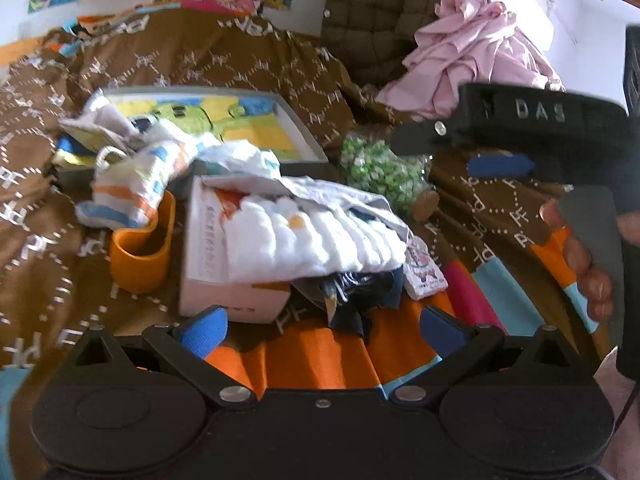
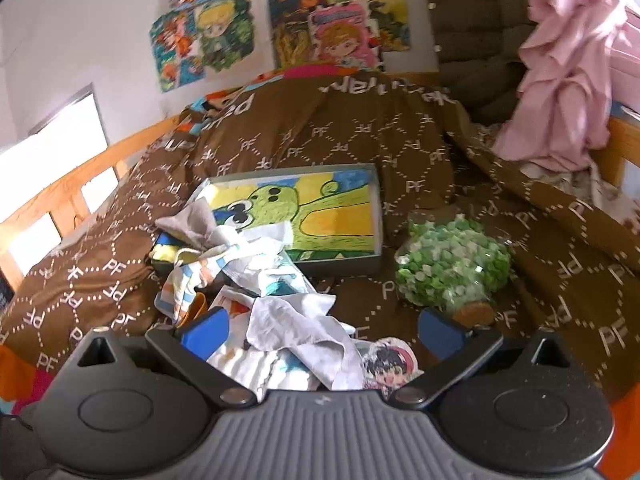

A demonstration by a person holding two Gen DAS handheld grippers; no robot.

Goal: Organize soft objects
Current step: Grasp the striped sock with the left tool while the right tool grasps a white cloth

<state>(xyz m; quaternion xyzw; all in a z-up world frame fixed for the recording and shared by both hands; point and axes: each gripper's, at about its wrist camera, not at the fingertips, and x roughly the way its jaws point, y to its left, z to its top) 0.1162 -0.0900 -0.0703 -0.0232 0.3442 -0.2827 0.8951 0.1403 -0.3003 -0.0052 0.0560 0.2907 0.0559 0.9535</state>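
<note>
A heap of soft cloths lies on a brown bed cover (image 1: 248, 64). A white fluffy towel (image 1: 320, 236) drapes over a white box (image 1: 208, 264), with a dark cloth (image 1: 356, 296) below it. A striped white, orange and blue cloth (image 1: 132, 188) lies left. My left gripper (image 1: 320, 332) is open and empty, just short of the dark cloth. My right gripper (image 2: 320, 332) is open and empty above a grey-white cloth (image 2: 296, 324); the right gripper (image 1: 500, 140) also shows from the side in the left wrist view.
An orange cup (image 1: 140, 248) stands left of the box. A grey tray with a green cartoon picture (image 2: 304, 216) lies behind the heap. A green-and-white crumpled bag (image 2: 452, 264) sits right. Pink cloth (image 2: 568, 72) hangs at the back right. A cartoon card (image 2: 388, 364) lies near.
</note>
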